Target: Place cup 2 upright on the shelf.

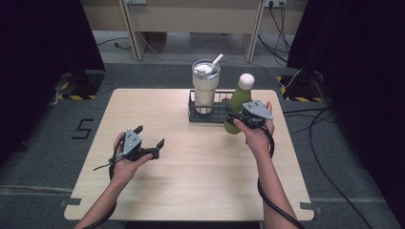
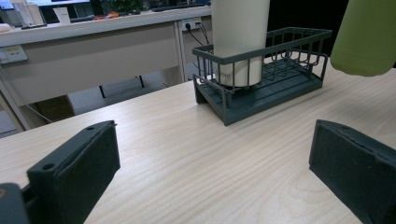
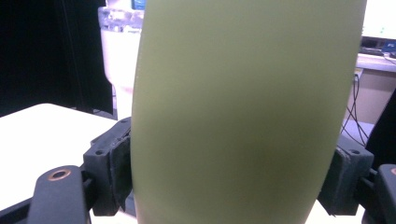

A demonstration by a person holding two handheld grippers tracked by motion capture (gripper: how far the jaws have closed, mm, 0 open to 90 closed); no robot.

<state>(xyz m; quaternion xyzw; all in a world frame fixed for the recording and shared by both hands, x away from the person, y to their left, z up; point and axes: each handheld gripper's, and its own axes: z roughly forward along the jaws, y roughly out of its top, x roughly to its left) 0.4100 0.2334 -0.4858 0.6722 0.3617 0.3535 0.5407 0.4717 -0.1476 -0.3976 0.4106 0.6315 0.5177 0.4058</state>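
High view: the right claw (image 1: 237,118) is clamped on the green bottle (image 1: 238,102), just right of the wire basket (image 1: 193,114), which holds the tumbler (image 1: 205,86). The bottle stands near upright, cap up, long axis vertical.

Left gripper view: the left claw (image 2: 212,161) gapes wide, empty, near the basket's front. The bottle's base seems off the surface (image 2: 177,154).

Right gripper view: jaws pinch the bottle's sides. Best keep it plumb, grip firm, and clear the basket rim.

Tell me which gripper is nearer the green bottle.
Right. The right gripper is clamped around the green bottle; the left gripper hangs open over the table, well off to the bottle's left.
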